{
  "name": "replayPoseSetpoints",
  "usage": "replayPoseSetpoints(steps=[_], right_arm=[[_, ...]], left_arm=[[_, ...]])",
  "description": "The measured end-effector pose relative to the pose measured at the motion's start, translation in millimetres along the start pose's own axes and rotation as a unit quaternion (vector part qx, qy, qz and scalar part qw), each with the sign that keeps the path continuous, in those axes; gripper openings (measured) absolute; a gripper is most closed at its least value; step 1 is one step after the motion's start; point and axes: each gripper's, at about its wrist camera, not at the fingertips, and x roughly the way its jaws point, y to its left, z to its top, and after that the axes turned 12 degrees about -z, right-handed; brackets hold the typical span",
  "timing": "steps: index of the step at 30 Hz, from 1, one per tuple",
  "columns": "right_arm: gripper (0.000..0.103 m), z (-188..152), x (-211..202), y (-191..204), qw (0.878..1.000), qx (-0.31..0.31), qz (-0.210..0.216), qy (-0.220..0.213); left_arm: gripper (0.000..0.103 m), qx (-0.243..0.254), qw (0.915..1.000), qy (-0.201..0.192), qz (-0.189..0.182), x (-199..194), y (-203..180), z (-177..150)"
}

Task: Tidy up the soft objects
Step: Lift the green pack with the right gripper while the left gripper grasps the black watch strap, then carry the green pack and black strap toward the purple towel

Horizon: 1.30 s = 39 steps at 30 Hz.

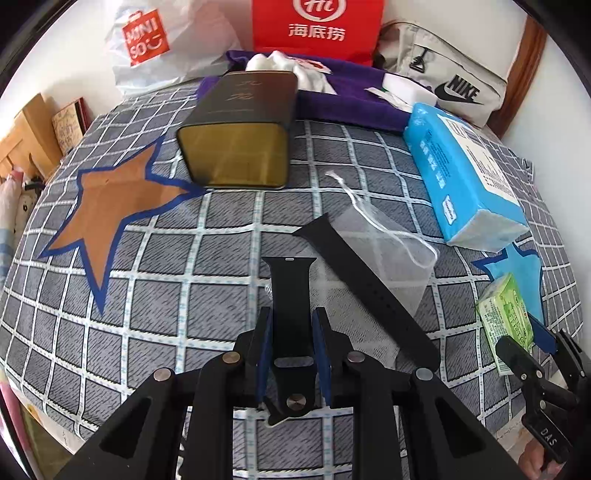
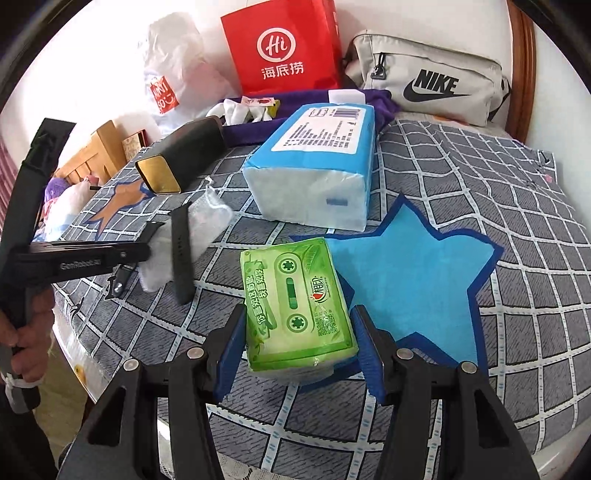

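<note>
1. Left tongs were closed on the short black watch strap, blue pads touching both of its edges; the strap pointed away from the camera over the checked bed sheet.
2. Long black strap lay just right of the left tongs, diagonal, partly on top of a clear mesh pouch with a white drawstring.
3. Right tongs were clamped on the green tissue pack, one pad against each long side; the pack sat at the left edge of the blue star patch, overlapping it.
4. Big blue tissue pack lay on the bed behind the green one, near but apart.
5. Dark tin box lay on its side with its gold inside facing the camera, beside the brown star patch.
6. At the far edge of the bed: purple cloth, red paper bag, white plastic bag, grey Nike bag.
7. In the right wrist view a hand gripped the left tool's handle at the left edge.
</note>
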Motion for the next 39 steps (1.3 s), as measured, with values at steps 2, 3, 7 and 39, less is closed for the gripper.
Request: replayPoseSetpoints(steps=[2,3,7,39], right_arm=[[0.056,-1,0,-1,1.0,0.002,0.003,0.0],[0.056,-1,1,-1,1.0,0.003,0.004,0.0],[0.056,0,1,-2,1.0,0.006,0.007,0.002],[0.053,70,-67,10,0.998,-0.019,-0.003,-0.068]], left_arm=[[0.021,-0.01,0.9999,-0.002,0.002,-3,8,-1],[0.021,-0.013,0.9999,-0.004,0.01,-6,13,-1],[0.021,-0.024,0.9997,0.0,0.01,-7,27,-2],[0.02,-0.045,0.994,-0.086,-0.051,-72,32,37]])
